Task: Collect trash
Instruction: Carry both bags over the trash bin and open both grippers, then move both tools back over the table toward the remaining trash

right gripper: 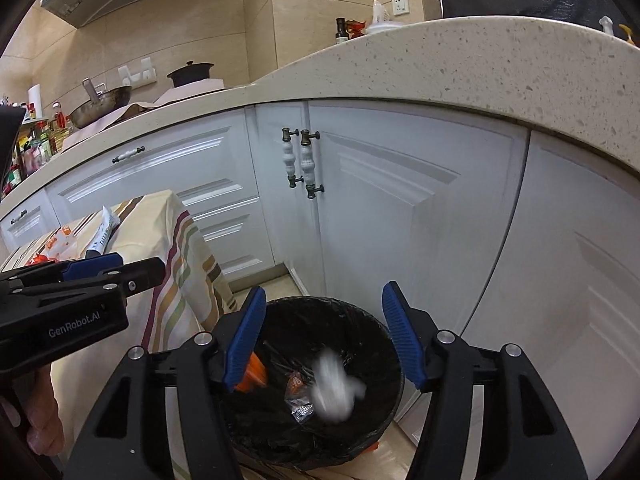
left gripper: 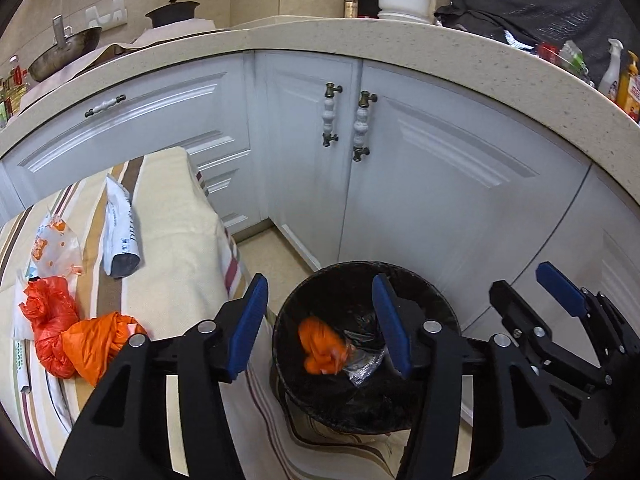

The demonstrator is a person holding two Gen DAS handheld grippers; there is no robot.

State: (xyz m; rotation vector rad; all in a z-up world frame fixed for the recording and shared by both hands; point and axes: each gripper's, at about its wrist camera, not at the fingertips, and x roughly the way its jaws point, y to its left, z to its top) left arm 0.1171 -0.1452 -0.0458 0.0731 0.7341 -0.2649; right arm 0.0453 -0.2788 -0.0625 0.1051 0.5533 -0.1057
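A black-lined trash bin (left gripper: 440, 300) stands on the floor beside the cabinets. My left gripper (left gripper: 320, 284) hangs open over it, with nothing between its blue pads. Below it a blurred orange bag (left gripper: 320, 350) is in the bin's mouth, clear of the pads. My right gripper (right gripper: 324, 292) is open above the same bin (right gripper: 320, 302), and a blurred white wad (right gripper: 336, 392) is loose under it. On the striped table lie a red bag (left gripper: 48, 320), an orange bag (left gripper: 96, 344), a clear printed bag (left gripper: 56, 248) and a white pouch (left gripper: 118, 232).
The striped tablecloth (left gripper: 172, 220) hangs down close to the bin's left side. White cabinet doors (left gripper: 400, 184) stand right behind the bin, under a speckled counter (left gripper: 360, 36). The right gripper (left gripper: 524, 286) is beside the left one, which appears in the right wrist view as the left gripper (right gripper: 132, 270).
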